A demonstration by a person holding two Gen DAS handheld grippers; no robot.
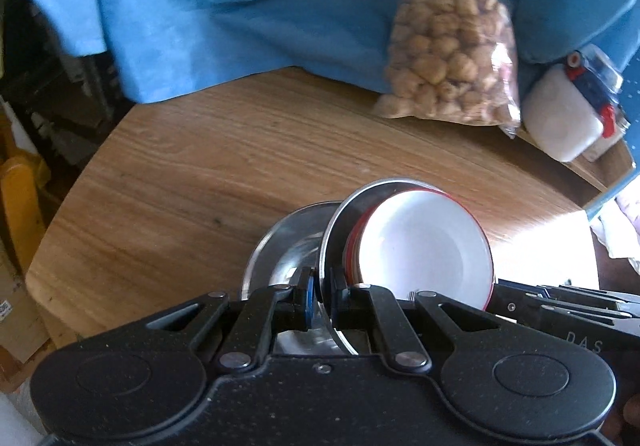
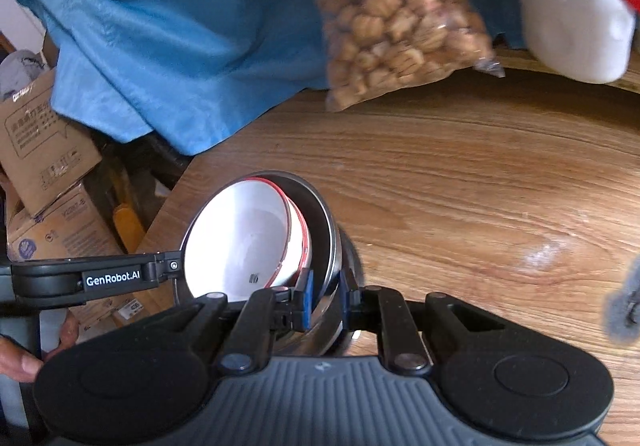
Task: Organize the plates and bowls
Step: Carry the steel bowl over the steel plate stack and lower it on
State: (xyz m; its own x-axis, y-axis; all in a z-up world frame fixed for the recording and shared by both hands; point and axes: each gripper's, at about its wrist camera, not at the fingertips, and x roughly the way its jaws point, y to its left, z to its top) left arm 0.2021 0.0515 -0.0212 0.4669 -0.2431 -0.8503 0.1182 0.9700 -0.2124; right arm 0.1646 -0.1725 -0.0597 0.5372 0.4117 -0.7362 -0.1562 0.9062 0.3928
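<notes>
Both grippers are clamped on one stack, carried tilted above the round wood-grain table (image 1: 200, 173).

Stack: a shiny stainless-steel bowl (image 1: 334, 230) with a set of white bowls with red rims (image 1: 424, 246) nested inside it. A second steel dish (image 1: 280, 246) shows behind or below it in the left wrist view; I can't tell if it touches the stack.

Left gripper (image 1: 320, 296): jaws closed on the steel bowl's thin rim, blue pads either side of the wall. Right gripper (image 2: 326, 296): also closed on the steel rim, at the opposite side. From the right wrist view, the left gripper's finger reaches to the stack's edge.

Handling, my read:
- Steel is stiff and light but slick; the polished wall gives the pads little friction.
- The white bowls look like ceramic or melamine, so likely most of the weight, and breakable if ceramic.
- Nothing grips the white bowls. They sit loose in the steel one and, with this tilt, could slide out.
- A rim pinch at two opposite points is the sensible hold. Keep the stack near level and set down base first.

Nearby: a clear bag of tan round snacks (image 1: 448, 61), a white plastic container with a red clip (image 1: 560, 113) and a blue cloth (image 1: 200, 5) at the far table edge. All well apart from the stack.
</notes>
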